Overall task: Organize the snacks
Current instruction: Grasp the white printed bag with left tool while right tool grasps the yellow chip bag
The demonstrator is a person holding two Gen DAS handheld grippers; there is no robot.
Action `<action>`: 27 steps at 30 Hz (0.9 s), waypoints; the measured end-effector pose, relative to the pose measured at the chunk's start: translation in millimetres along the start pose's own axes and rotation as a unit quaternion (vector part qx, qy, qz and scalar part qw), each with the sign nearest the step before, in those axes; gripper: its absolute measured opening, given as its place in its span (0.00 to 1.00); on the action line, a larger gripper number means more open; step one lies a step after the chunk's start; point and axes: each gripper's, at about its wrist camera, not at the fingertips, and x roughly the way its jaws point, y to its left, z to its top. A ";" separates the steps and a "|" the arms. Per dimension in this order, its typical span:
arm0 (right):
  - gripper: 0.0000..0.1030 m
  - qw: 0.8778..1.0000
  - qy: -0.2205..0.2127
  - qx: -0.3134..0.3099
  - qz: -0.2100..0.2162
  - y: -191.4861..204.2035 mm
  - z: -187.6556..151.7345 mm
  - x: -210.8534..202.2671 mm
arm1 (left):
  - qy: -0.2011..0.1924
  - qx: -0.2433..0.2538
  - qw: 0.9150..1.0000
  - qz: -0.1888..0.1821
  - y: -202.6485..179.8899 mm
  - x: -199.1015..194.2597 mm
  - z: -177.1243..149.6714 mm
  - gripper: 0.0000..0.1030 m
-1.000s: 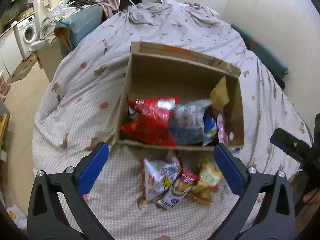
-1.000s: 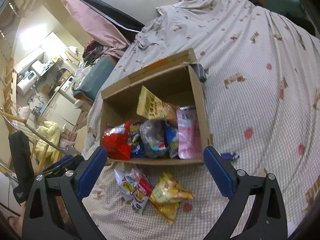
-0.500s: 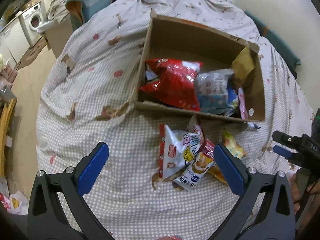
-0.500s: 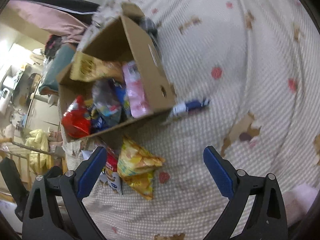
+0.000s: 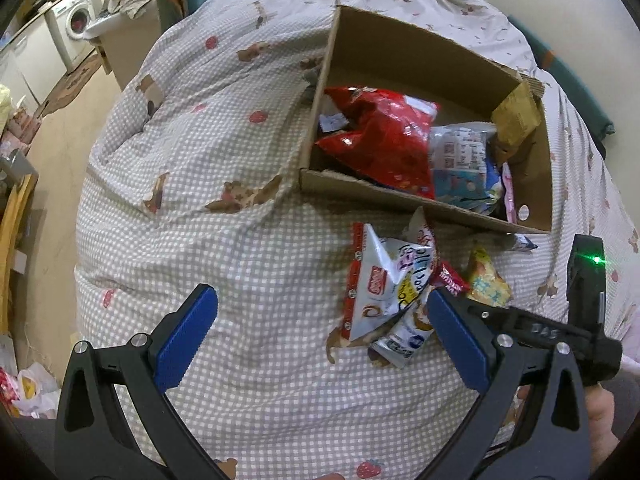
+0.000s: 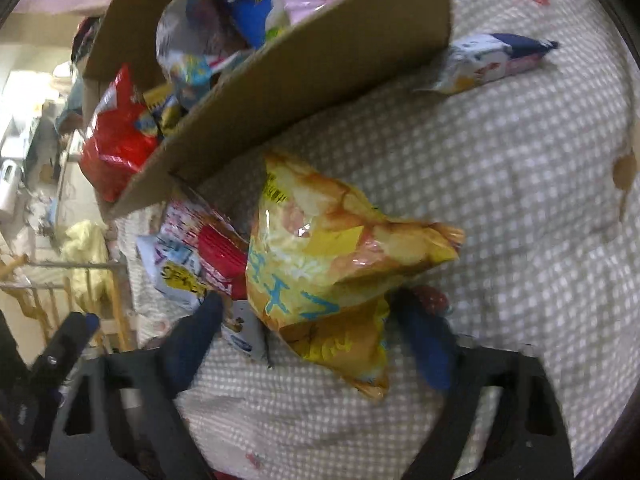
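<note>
Yellow snack bag (image 6: 320, 264) btwn closing right hand-held gripper (image 6: 312, 332) jaws, not yet pinched.

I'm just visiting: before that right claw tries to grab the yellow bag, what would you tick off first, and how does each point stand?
1. Yellow bag sits between the jaws of the right gripper, which have just been closing: ok.
2. Pads pressing the bag: cannot tell, the picture is blurred.
3. Only that bag in the bite: not ok, the red and white packets lie against it.
4. Cardboard box has room: ok, its far part looks bare.
5. Left gripper open, holding nothing: ok.
</note>
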 end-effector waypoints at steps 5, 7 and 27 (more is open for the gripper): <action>0.51 0.999 -0.023 -0.025 -0.022 2.5 -4.7 -10.3 | 0.006 -0.008 1.000 0.012 6.7 5.6 -1.4 1.00; 0.48 0.998 -0.039 -0.029 -0.031 1.5 -7.6 -21.4 | 0.004 -0.007 1.000 0.016 6.1 6.2 -0.6 1.00; 0.39 0.994 -0.107 -0.031 -0.015 -34.8 -19.3 -87.3 | 0.040 0.068 0.997 -0.011 -54.5 73.0 6.8 1.00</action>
